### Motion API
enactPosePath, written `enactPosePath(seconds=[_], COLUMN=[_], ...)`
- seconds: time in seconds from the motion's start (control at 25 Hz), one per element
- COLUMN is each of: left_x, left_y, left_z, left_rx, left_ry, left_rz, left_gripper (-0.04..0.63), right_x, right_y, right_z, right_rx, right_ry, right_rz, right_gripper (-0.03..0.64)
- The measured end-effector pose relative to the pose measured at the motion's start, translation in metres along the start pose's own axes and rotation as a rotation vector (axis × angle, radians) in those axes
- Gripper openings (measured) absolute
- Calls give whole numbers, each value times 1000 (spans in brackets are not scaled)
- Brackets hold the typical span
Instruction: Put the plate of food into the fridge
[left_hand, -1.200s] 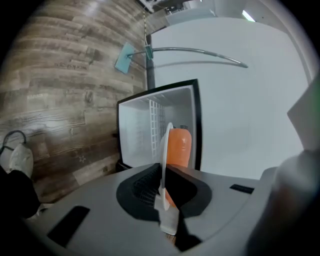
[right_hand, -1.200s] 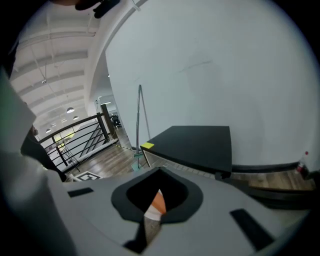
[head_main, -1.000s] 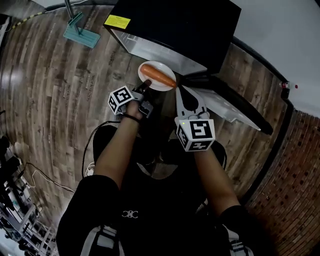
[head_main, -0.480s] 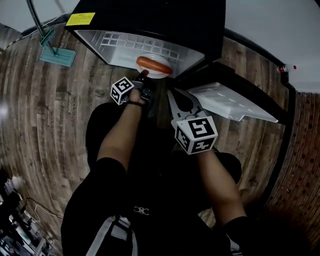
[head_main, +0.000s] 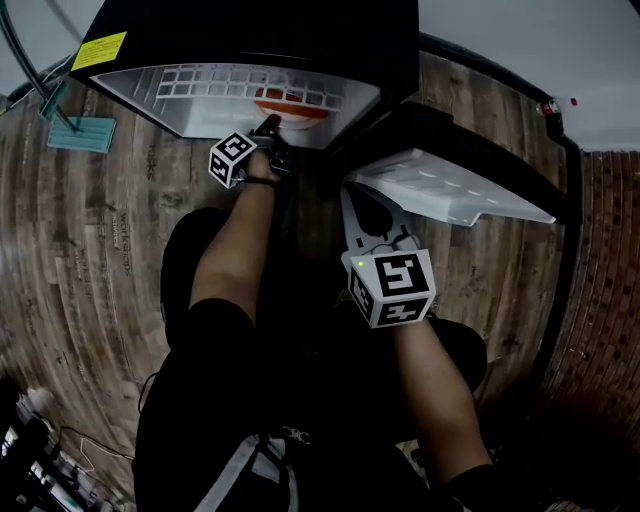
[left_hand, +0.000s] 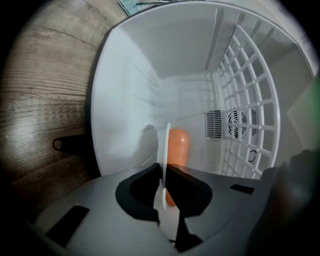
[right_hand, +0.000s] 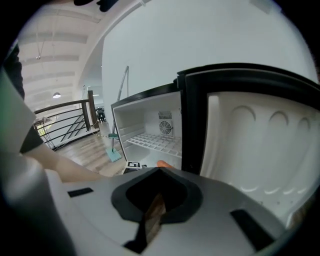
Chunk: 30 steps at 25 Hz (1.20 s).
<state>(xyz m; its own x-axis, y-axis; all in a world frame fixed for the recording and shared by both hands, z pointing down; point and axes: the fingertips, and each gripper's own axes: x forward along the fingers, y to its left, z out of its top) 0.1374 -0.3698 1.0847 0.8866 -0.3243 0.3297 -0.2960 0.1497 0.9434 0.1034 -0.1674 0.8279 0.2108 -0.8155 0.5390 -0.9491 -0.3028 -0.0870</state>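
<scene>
A small black fridge (head_main: 300, 40) stands open on a wood-plank floor (head_main: 100, 230), its door (head_main: 450, 190) swung to the person's right with the white inner liner facing up. From the head view most of the cabinet's interior is hidden under its dark top, and only the front edge of the white wire shelf (head_main: 230, 82) shows. A teal flat mop head (head_main: 80, 130) lies near the fridge, its handle cut off by the frame edge.

The person's left forearm (head_main: 235, 250) stretches forward, carrying the left gripper (left_hand: 162, 172) into the mouth of the compartment, with its marker cube (head_main: 232, 158) just outside. The right forearm (head_main: 440, 400) is drawn back, holding the right gripper (right_hand: 158, 200) well short of the fridge and beside the open door. Its jaws are drawn together with nothing between them.

The left gripper's jaws are pinched on the near rim of a white plate (left_hand: 165, 150). The plate sits inside the compartment, below the wire shelf, and is half hidden by the shelf's bars from above. Whether it rests on the fridge floor cannot be made out.

On the plate lies one smooth orange, sausage-shaped piece of food (left_hand: 178, 147) with a rounded end. It points toward the fan vent (left_hand: 232, 122) in the back wall.
</scene>
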Motion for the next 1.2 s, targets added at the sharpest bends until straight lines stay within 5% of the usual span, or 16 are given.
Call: enactPosePath(seconds=[0.4,0.76,0.96,1.04,1.08,1.12,1.16,1.2], left_x=[34,29,13,5,0,-6,-13,-18], left_y=[4,17,7,7,7,7,7,7], left_z=[10,3,37,46,49,51,52,49], left_rx=[194,674,1026,1079,1084,1087,1087,1084], left_ry=[43,182,20,3,2,1,7,25], left_rz=[151,359,540,565,573,582,589,584], left_gripper=[31,98,199,199,194,138,4,-3], right_x=[-9,-8,-5,-1,2,6,11,17], right_y=[6,12,20,22,22,22,22,23], right_z=[6,8,4,5,5,7,9,14], right_rx=[-17,-29,-56,-60,-62,-60,-54,-44], right_ry=[-18,-20,-12,-13,-13,-14,-16,-21], right_rz=[29,39,56,67,71,74,76,78], right_gripper=[3,3,3,3,3,3,3,3])
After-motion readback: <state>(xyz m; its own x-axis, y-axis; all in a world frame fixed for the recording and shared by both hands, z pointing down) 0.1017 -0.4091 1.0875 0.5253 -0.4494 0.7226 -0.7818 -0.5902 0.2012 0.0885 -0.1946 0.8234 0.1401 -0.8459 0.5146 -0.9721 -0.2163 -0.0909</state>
